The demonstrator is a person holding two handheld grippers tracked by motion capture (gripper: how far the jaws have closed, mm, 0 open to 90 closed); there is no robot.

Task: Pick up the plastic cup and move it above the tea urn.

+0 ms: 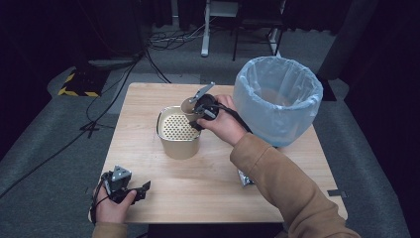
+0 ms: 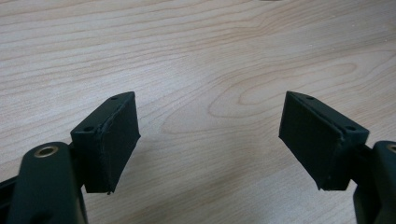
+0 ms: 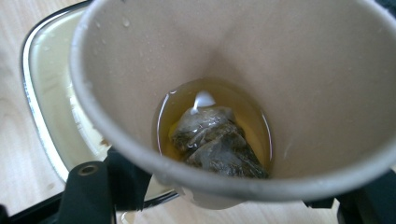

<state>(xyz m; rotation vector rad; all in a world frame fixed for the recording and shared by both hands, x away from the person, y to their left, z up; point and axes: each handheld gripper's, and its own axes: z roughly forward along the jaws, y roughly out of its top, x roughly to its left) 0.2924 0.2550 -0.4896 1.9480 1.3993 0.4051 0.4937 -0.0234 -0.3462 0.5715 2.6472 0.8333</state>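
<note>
- My right tongs (image 1: 202, 110) held a paper cup (image 3: 233, 93) by its rim, over the far right corner of the gold strainer pot (image 1: 179, 133) that stood near the middle of the table (image 1: 218, 183).
- In the right gripper view the cup showed a shallow pool of tea at its bottom with a soaked teabag (image 3: 212, 144) lying in it; droplets clung to the inner wall.
- I judged that the cup was already lifted and brought to the pot, but the emptying was not finished: liquid and bag both sat in the cup.
- The pot's perforated insert (image 1: 178, 126) looked bare of any teabag in the high view, though I could not tell whether liquid had gone through it.
- What was left, as I read it: tip the cup further so tea drained through the holes and the bag landed on the insert, then drop the cup into the blue-lined bin (image 1: 277, 99) standing just beside my right hand (image 1: 225, 124).
- My left tongs (image 2: 210, 140) were spread wide and held nothing, resting low over bare wood at the near left corner of the table, well apart from the pot.
</note>
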